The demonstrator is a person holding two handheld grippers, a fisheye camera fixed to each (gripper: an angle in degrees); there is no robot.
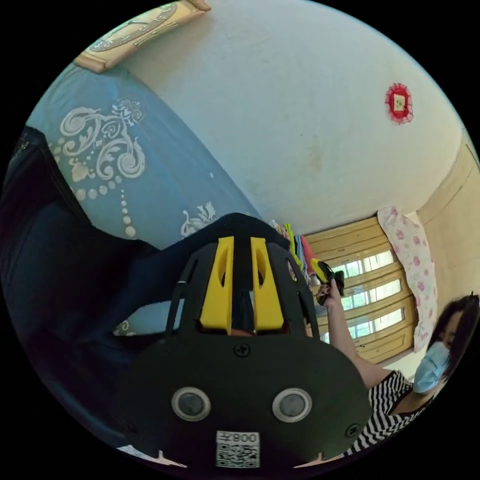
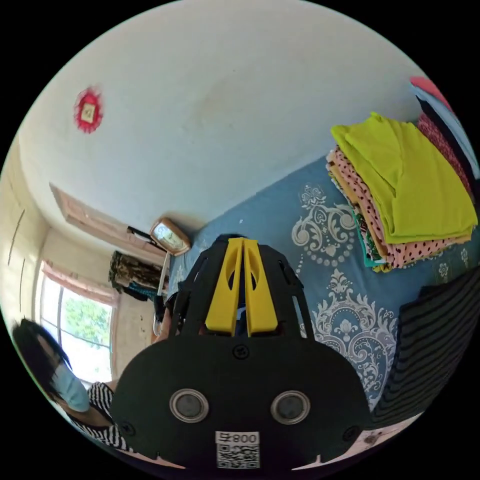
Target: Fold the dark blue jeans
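My left gripper (image 1: 242, 245) clamps the dark blue jeans (image 1: 65, 260), lifted above the blue bedspread (image 1: 165, 165). My right gripper (image 2: 243, 246) pinches dark cloth (jeans, likely), jaws nearly together.

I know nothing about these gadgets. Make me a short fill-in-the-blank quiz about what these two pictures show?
1. In the left gripper view, the left gripper holds up the dark blue ____.
2. The top garment on the folded pile is ____ in colour.
3. The bedspread beneath the pile is blue with a ____ swirl pattern.
4. On the pale wall hangs a round ____ ornament.

Missing words: jeans; yellow-green; white; red
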